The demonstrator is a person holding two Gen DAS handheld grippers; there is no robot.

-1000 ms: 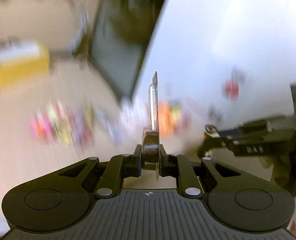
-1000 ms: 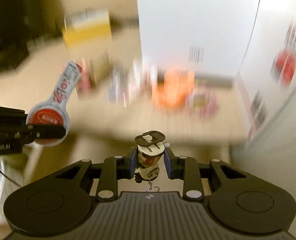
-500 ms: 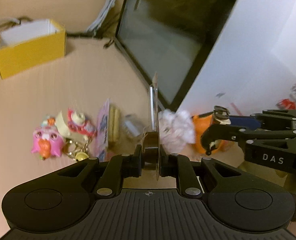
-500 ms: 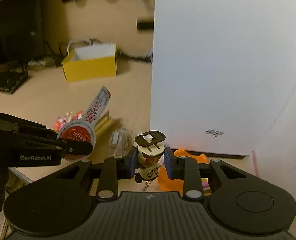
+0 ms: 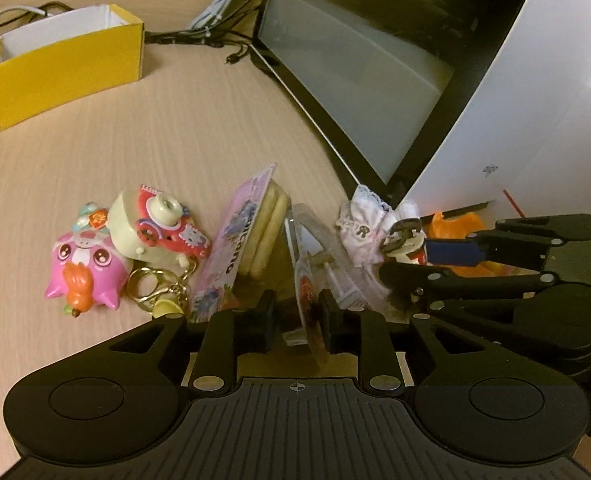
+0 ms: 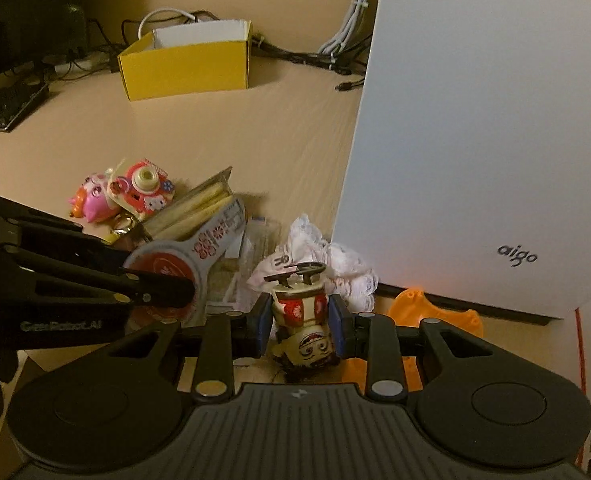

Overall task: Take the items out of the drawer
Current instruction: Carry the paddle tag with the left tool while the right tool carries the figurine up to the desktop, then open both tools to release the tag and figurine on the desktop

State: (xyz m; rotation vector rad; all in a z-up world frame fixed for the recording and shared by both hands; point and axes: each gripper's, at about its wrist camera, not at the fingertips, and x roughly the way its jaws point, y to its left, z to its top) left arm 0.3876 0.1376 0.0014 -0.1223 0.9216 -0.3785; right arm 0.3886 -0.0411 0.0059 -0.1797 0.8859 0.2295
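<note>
1. beige desk [image 5: 175, 128] carries a row of small items already laid out near its front edge: a pink toy [image 5: 83, 264], a red-and-cream toy camera [image 5: 155, 232] touching it, and a pink snack pack [image 5: 243, 240] leaning just beside that.
2. left gripper [image 5: 295, 320] is low over this row, and its jaws are opening. the flat carded pack [image 5: 307, 292] stands on edge between them, close against the right pad with a clear gap on the left, so it looks let go rather than pinched.
3. right gripper [image 6: 299, 320] is clamped on a small figurine [image 6: 299, 316], head down toward the camera, with a dark clip on top. the pads press both its sides. it hangs over a white lace cloth [image 6: 335, 268] and beside an orange thing [image 6: 435, 312], close to the white box [image 6: 495, 120].
4. no drawer shows in either view, so how many items remain inside cannot be told.
5. risk: the carded pack is thin and upright. as the jaws widen it may tip onto the snack pack or slide off the near edge, which lies close.
6. risk: the two grippers sit near each other, so a sideways withdrawal by the left could knock the right one's figurine.
7. risk: a figurine released onto soft lace may roll toward the orange thing or the edge.
</note>
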